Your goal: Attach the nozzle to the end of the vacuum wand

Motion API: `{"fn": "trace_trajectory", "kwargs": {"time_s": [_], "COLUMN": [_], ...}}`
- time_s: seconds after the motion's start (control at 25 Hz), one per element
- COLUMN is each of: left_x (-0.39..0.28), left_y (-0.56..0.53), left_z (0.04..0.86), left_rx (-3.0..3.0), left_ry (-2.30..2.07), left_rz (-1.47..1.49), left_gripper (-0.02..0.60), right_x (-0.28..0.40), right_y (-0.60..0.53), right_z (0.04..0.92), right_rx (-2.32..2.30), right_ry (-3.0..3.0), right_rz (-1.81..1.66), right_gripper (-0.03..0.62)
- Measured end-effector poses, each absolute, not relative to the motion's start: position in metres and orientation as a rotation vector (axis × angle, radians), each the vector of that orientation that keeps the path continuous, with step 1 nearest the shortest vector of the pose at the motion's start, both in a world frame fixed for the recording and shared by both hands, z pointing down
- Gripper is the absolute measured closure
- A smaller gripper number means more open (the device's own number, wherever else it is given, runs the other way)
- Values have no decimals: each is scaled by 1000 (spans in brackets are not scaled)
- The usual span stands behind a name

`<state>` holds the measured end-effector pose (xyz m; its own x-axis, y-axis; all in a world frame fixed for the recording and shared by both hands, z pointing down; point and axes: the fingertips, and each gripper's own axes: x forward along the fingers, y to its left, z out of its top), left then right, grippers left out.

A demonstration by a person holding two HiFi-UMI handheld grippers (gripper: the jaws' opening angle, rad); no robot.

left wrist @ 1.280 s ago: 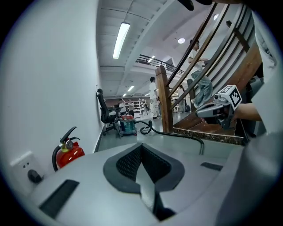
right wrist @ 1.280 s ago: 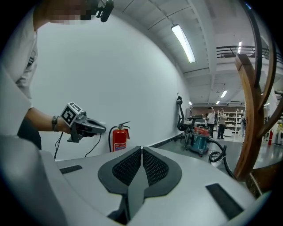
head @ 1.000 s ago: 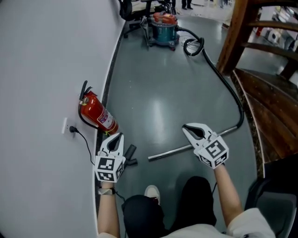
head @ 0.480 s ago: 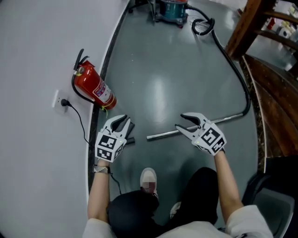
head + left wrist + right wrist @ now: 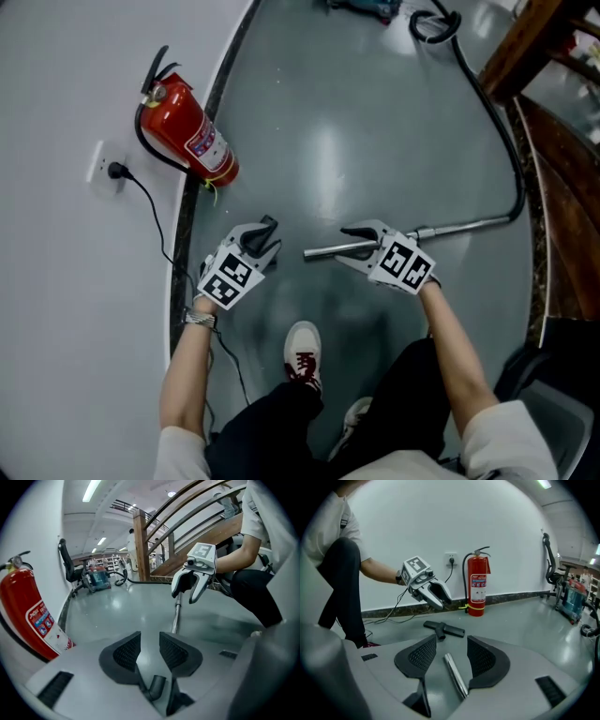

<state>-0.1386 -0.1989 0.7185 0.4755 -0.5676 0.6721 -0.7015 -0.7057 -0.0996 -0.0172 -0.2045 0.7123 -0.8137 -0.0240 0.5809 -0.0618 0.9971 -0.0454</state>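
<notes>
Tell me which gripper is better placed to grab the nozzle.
Left. The left gripper has the nozzle between its fingers, which have just been opening. The right gripper, also just opening, has the wand between its fingers instead.

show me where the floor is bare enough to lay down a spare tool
Widest bare floor lies beyond the vacuum wand, between the fire extinguisher and the hose. A smaller patch sits this side of the wand, beside the wooden stairs. Crowded: around the nozzle and wand tip near the shoe, and along the wall with its cord.
</notes>
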Motion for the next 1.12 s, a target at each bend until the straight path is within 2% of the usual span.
{"fn": "trace_trajectory", "kwargs": {"time_s": [0.36,0.56,0.8,1.0,1.12], "left_x": [-150,-166,-153,-157,-163], "left_y": [-188,-175,-150,-145,-146], "left_z": [783,823,867,893,903], "left_rx": [2459,2392,2339,2293,2288], "left_ry": [-962,-882,-682,-643,-648], "left_rz": [1098,1248,1494,1537,1549], "left_gripper": [433,419,357,301,299], "right_x": [-29,-26,1,-4,-1], "right_y": [-200,-196,-195,-192,-200], "right_z": [776,816,873,888,895], "right_rx": [-138,-194,-253,-289,-267], "right_ry": [-2344,-2255,-2060,-2023,-2014], "right_rz": [-27,-95,-157,-204,-208], "right_gripper": [378,375,375,375,376]}}
